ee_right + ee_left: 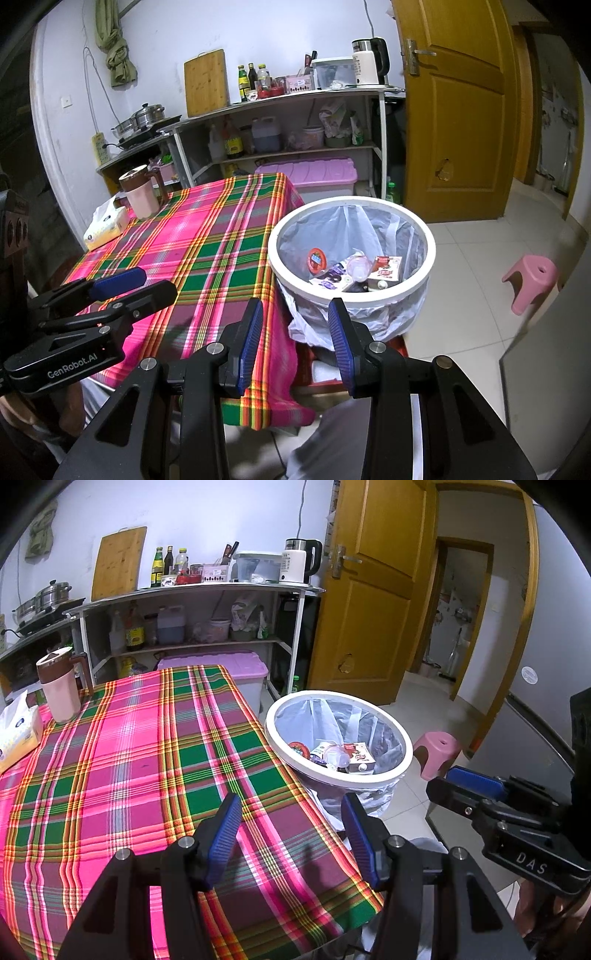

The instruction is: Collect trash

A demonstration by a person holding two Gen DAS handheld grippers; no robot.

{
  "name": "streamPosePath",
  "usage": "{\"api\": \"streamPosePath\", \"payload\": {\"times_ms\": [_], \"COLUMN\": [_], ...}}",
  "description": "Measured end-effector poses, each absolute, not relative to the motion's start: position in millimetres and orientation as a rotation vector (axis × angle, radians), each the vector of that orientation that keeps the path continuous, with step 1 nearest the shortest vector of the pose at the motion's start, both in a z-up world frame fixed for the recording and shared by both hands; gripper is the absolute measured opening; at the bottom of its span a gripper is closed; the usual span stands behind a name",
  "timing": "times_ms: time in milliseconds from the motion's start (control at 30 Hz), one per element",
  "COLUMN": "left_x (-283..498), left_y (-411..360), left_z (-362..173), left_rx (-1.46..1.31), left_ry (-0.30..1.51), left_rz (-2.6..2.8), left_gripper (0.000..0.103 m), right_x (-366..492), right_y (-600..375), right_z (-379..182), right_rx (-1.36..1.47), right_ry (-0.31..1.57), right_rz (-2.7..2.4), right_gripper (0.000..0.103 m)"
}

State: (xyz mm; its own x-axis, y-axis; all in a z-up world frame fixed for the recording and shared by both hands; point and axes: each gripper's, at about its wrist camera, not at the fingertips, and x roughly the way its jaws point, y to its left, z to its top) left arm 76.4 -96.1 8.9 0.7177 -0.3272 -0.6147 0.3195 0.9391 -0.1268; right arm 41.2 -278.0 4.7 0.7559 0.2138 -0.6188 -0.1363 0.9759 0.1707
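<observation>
**Trash binned; both claws empty**

Bench with pink-green plaid cloth (207, 243) fills the left of frame. White round plastic-lined bin (275, 236), centre right, holds cartons and bottles (354, 271). Left claw (291, 834) and right claw (295, 339) are released, empty. Risk: a claw could snag the liner and tip the bin.

A white-rimmed, bag-lined trash bin (424, 236) beside the table holds cartons (388, 273), a lid (316, 258) and a bottle (358, 268).

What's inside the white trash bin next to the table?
The bin holds a clear liner, a red round lid, a pinkish bottle and a small carton. Anything beneath those is hidden.
</observation>
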Motion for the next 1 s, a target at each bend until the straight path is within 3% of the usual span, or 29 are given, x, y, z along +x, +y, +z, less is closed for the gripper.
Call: {"api": "streamPosePath", "payload": {"times_ms": [1000], "left_x": [78.3], "left_y": [-93.5], "left_z": [4.9], "left_rx": [0.0], "left_ry": [0.687], "left_rz": [-0.34], "left_gripper": [0.056], "right_x": [40.9], "right_y": [-276.1], "right_z": [4.0], "right_rx": [0.115], "right_ry": [0.691], "right_rz": [0.191], "right_gripper": [0.038]}}
